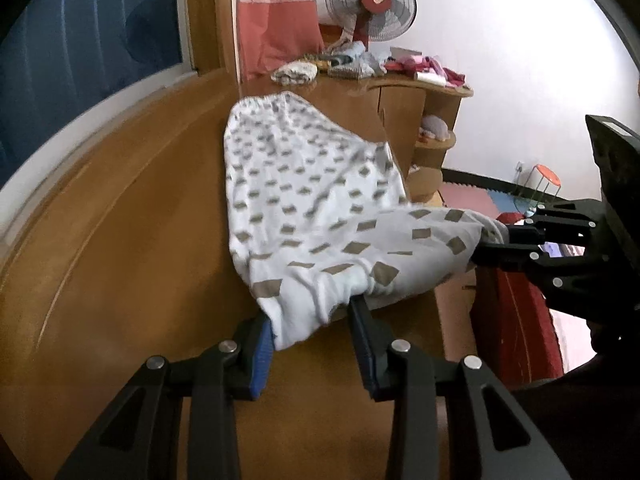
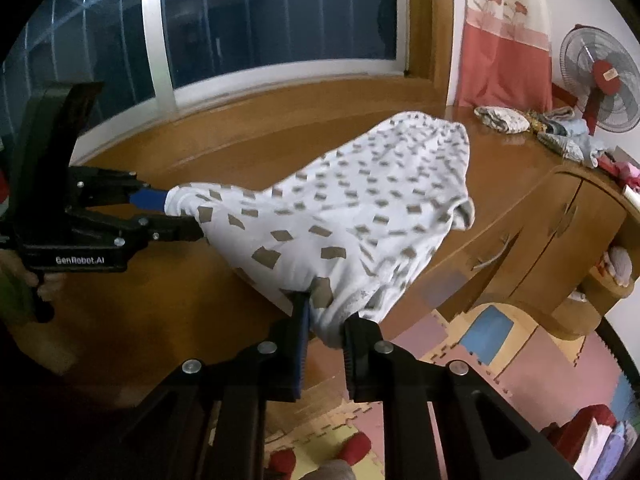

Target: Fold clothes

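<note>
Garment [image 1: 316,208] [image 2: 360,216]: white, with a grey-brown diamond print, spread over the wooden table [image 1: 132,240] [image 2: 224,140], elastic waistband at the far end. Near end lifted off the surface and stretched between the two grippers.

Left gripper [image 1: 312,320] [image 2: 180,212]: points forward along the table, low, fingers roughly level. Jaws clamped on a bunched corner of the garment; cloth fills the gap between the blue pads [image 1: 262,344]. In the right wrist view it enters from the left, lying horizontal, with cloth pinched at its tip. A hand [image 2: 24,272] holds its grip below the body marked "GenRobot.AI".

Right gripper [image 2: 326,320] [image 1: 492,240]: points forward over the table's front edge, jaws closed on the other near corner, cloth gathered between the fingers. In the left wrist view it comes in from the right, horizontal, at about the same height as the left one.

The two grippers are set well apart, with the hem sagging slightly between them.

Background: fan [image 1: 370,4] [image 2: 600,80], curtain [image 1: 276,16] [image 2: 504,36], heap of clothes [image 1: 360,62] [image 2: 560,128] at the table's far end, foam floor mats [image 2: 500,348].
</note>
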Available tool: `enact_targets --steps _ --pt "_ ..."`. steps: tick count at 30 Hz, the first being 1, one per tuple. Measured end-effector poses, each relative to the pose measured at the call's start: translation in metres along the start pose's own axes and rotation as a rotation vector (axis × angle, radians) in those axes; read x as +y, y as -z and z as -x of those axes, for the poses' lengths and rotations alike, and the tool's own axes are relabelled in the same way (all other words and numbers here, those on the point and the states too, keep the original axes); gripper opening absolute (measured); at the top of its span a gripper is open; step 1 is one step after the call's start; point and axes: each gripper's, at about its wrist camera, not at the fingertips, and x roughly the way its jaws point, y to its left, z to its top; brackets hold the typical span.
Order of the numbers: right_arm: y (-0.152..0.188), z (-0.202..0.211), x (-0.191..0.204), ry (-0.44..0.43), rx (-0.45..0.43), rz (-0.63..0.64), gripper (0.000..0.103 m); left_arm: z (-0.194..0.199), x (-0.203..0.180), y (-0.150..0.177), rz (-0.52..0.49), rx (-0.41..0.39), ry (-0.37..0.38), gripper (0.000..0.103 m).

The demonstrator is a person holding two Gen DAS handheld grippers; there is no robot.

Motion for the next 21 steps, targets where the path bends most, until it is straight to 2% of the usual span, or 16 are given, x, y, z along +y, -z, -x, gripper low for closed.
enact_targets --steps 9,21 --pt "-0.041 -0.021 -0.036 -0.058 -0.014 -0.05 0.015 -0.007 0.009 -0.039 0.013 -0.021 -0.044 0.032" --pt "-0.077 -0.069 -0.089 -0.107 -0.005 -0.111 0.015 -0.074 0.033 -0.095 0.031 0.027 -0.117 0.033"
